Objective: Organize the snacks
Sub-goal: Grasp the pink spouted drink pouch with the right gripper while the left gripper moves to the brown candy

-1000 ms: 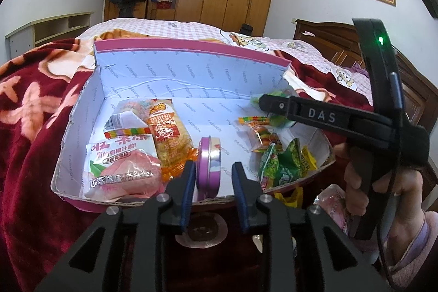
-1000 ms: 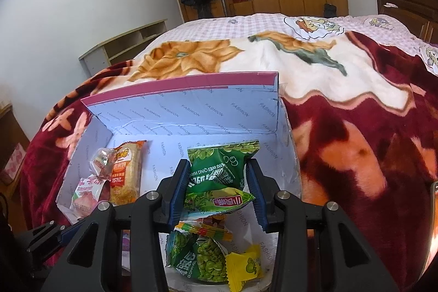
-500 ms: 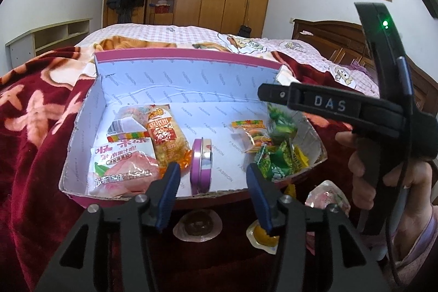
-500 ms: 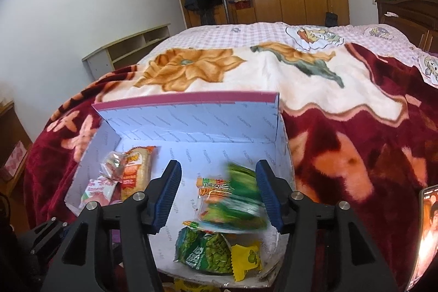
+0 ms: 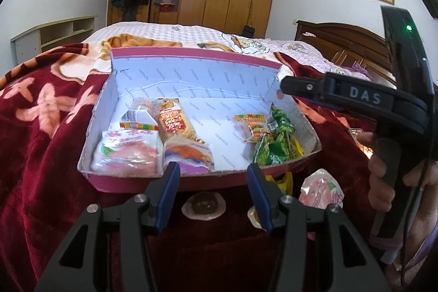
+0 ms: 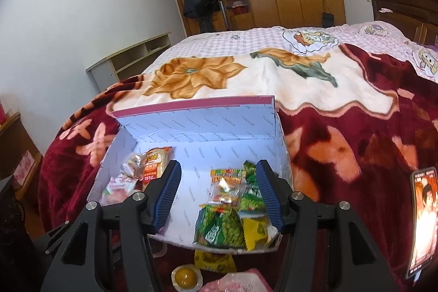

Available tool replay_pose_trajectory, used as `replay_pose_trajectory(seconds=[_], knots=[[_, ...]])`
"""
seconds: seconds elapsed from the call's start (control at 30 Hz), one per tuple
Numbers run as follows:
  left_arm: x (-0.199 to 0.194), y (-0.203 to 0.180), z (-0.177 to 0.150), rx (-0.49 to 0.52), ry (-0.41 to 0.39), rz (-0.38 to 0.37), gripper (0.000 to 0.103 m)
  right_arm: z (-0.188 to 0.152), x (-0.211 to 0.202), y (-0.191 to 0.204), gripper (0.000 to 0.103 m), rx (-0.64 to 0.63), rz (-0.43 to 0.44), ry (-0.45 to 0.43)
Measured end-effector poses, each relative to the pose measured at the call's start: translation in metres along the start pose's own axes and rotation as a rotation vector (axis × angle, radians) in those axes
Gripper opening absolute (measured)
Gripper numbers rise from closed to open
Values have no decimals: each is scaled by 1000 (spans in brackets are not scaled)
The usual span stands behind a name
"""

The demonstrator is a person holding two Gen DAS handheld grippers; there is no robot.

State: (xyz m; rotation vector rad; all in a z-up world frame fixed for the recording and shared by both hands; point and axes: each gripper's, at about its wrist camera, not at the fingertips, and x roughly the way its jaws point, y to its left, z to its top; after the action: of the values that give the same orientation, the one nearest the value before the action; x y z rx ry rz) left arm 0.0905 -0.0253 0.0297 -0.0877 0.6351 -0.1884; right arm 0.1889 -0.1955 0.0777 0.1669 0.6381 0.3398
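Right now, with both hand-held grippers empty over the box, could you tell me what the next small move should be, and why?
Probably lower the left hand-held gripper onto the brown jelly cup just below it. Both sets of jaws have just been opening and nothing is between them; the right hand-held gripper stands above the green packets already in the box, while several snacks lie outside on the blanket.

- The bed fills the middle of both views, covered by a dark red flowered blanket.
- An open cardboard box sits on the blanket at frame centre.
- Below the box's front edge in the left wrist view lie a round jelly cup, a yellow packet and a pink packet.
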Motion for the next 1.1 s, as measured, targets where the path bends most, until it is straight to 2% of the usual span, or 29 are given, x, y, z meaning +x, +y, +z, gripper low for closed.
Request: replay_pose_trajectory(seconds=[0.6, 1.1], knots=[[-20, 11, -15, -21, 8, 7, 54, -37, -34, 3, 58, 56, 37, 17], [-15, 14, -29, -24, 55, 19, 54, -71, -47, -3, 58, 84, 49, 57]])
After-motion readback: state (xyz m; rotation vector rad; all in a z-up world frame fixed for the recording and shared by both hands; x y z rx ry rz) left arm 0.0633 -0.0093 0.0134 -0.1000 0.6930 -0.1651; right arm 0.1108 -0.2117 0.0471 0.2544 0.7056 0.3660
